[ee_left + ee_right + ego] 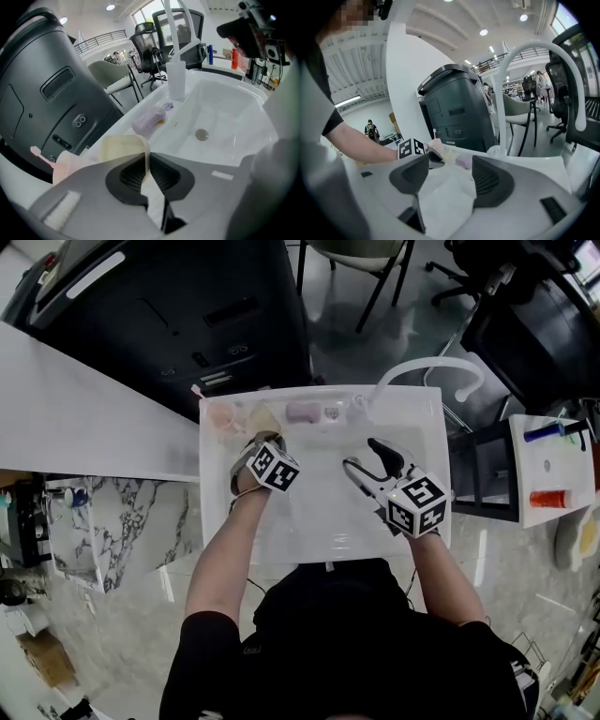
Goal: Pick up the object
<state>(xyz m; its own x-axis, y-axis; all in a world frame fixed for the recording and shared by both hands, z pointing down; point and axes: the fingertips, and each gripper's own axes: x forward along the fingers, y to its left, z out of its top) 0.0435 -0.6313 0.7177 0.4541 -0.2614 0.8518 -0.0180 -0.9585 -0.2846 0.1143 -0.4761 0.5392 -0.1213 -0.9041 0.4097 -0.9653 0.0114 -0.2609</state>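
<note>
Left gripper view: my left fingers (130, 176) pinch the cream soap (123, 147) by its near edge, straight ahead on the ledge of the sink (229, 112), while my right fingers (492, 180) hang open and empty, farther off.

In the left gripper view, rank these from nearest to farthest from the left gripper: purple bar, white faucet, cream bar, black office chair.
1. Cream bar, right at the jaws, pinched by the left gripper.
2. Purple bar, just beyond it, to the right on the sink ledge.
3. White faucet, past the purple bar at the rim.
4. Black office chair, on the floor behind the sink.
</note>
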